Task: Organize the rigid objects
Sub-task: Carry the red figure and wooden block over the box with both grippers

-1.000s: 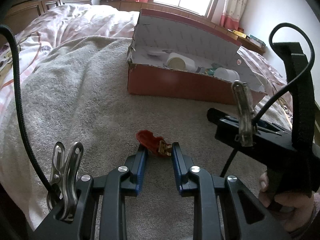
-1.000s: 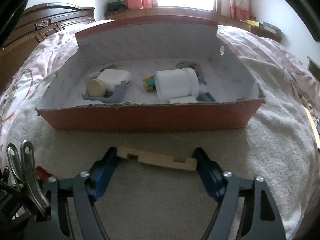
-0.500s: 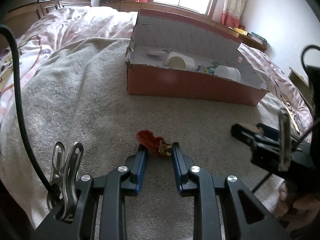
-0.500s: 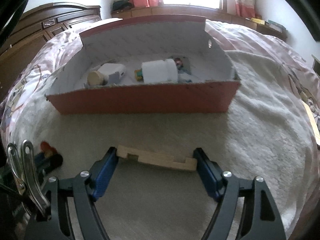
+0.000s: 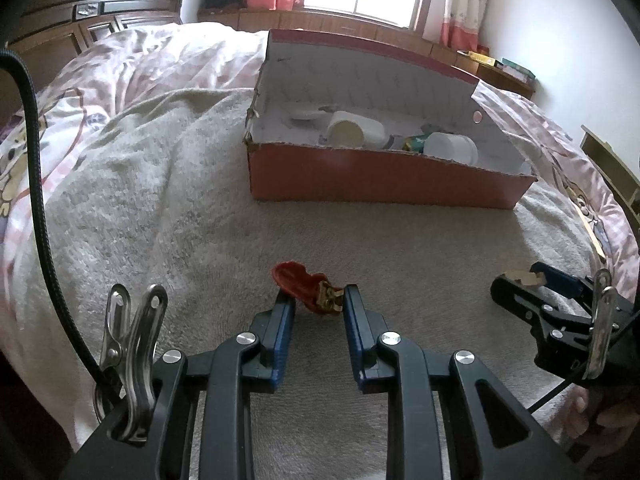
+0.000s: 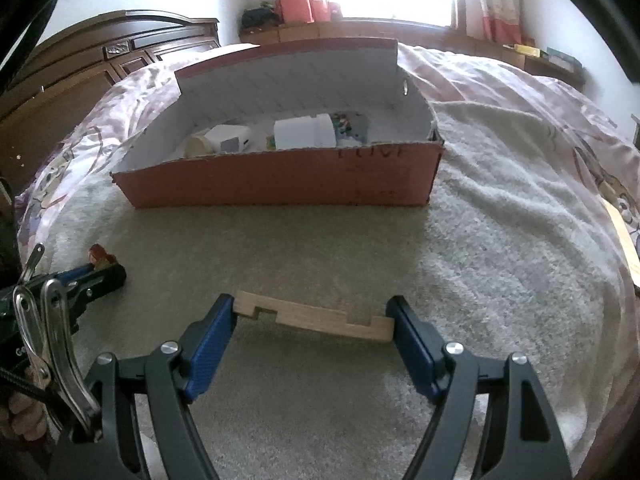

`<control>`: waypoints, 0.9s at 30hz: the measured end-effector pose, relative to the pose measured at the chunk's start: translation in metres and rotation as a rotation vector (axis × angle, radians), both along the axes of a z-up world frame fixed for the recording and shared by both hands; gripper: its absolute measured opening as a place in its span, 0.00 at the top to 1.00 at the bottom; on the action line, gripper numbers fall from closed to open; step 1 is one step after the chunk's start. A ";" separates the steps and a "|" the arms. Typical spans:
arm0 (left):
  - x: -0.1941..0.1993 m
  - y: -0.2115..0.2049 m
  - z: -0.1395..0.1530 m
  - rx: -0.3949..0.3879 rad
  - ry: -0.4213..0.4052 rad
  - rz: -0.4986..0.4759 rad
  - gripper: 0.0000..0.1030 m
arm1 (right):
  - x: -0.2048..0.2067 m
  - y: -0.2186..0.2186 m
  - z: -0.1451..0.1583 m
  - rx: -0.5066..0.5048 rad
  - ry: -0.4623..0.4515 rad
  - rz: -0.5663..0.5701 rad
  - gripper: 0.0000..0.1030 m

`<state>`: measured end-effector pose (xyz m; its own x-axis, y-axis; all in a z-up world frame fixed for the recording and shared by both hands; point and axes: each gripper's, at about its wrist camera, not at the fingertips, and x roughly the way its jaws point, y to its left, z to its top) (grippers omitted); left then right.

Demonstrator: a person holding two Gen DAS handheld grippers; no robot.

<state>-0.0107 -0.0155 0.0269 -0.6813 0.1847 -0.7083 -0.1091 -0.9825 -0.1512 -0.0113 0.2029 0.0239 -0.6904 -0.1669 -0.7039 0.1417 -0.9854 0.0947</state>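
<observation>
On the bed's towel (image 6: 500, 240), our left gripper (image 5: 316, 300) pinches a red clip (image 5: 306, 286) and our right gripper (image 6: 312, 316) clamps a notched wooden block (image 6: 316, 316).

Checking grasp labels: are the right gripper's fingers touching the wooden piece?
Touching. The right wrist view shows the right gripper with both blue fingers pressed against the ends of the wooden piece, no gap at either end.

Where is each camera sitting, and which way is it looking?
Left wrist: sits on the left gripper, looking along its fingers past the red clip to the box; the right gripper shows at right.
Right wrist: sits on the right gripper, looking over the wooden piece to the box; the left gripper shows at left.
Both share the box and towel.
</observation>
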 end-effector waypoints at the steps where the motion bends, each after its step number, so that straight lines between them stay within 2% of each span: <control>1: 0.000 0.001 0.000 -0.001 -0.001 -0.004 0.75 | 0.001 0.000 0.000 -0.003 0.003 0.003 0.22; 18: -0.001 0.019 0.002 -0.049 -0.007 -0.035 0.75 | 0.011 0.003 0.002 -0.034 0.045 0.029 0.22; 27: -0.005 0.021 0.021 -0.040 0.020 -0.048 0.75 | 0.013 0.002 0.009 -0.031 0.070 0.043 0.22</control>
